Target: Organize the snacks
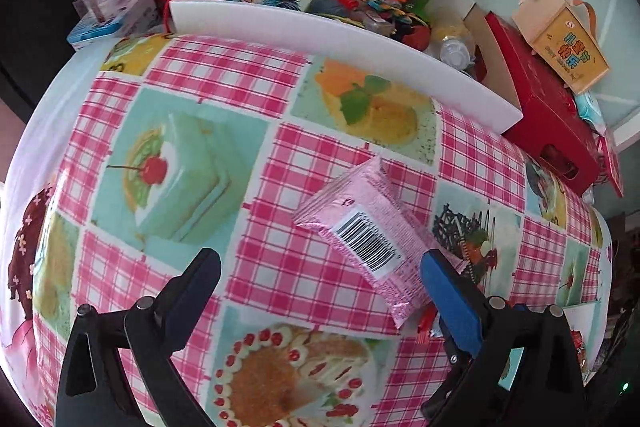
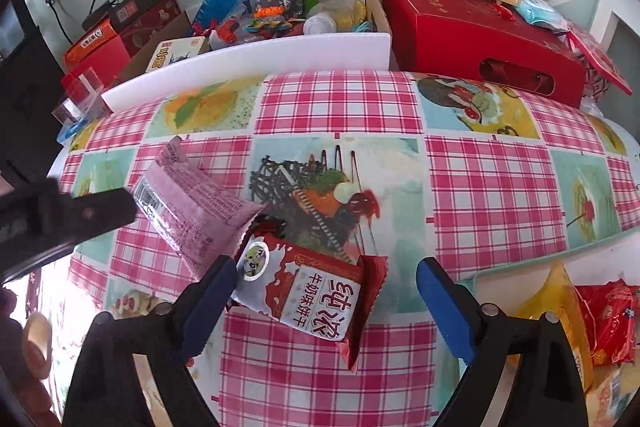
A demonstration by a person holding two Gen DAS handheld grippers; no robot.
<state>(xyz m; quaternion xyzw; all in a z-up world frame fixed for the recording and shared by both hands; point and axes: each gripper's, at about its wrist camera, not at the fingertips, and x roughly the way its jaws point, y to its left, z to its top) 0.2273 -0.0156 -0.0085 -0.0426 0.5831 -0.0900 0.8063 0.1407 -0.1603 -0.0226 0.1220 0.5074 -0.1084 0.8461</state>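
The left tool points steeply down at the bench, which has a pink checked cloth with cake pictures, and its two fingers stand wide apart. A pink pack lies flat on the cloth with its barcode side up. Its near end is just beside the inner face of the blue-padded finger on the right side of this tool, and I cannot tell if they touch; the other finger is well apart from it, over bare cloth. The right tool also points down with its fingers apart, and nothing is clamped. Between them lies a red and white biscuit pack, tilted. The finger on the left side of this tool is just beside the white corner of the pack, and the finger on the right side stands clear of the pack's red crimped edge. In the right wrist view the pink pack is beyond that left-side finger, and its corner touches or overlaps the top of the biscuit pack. The left tool appears there as a dark shape above the pink pack. Near the right side of the right tool, at the bench edge, more snacks in yellow and red bags lie together. Beyond both tools a white board stands along the far edge of the bench.
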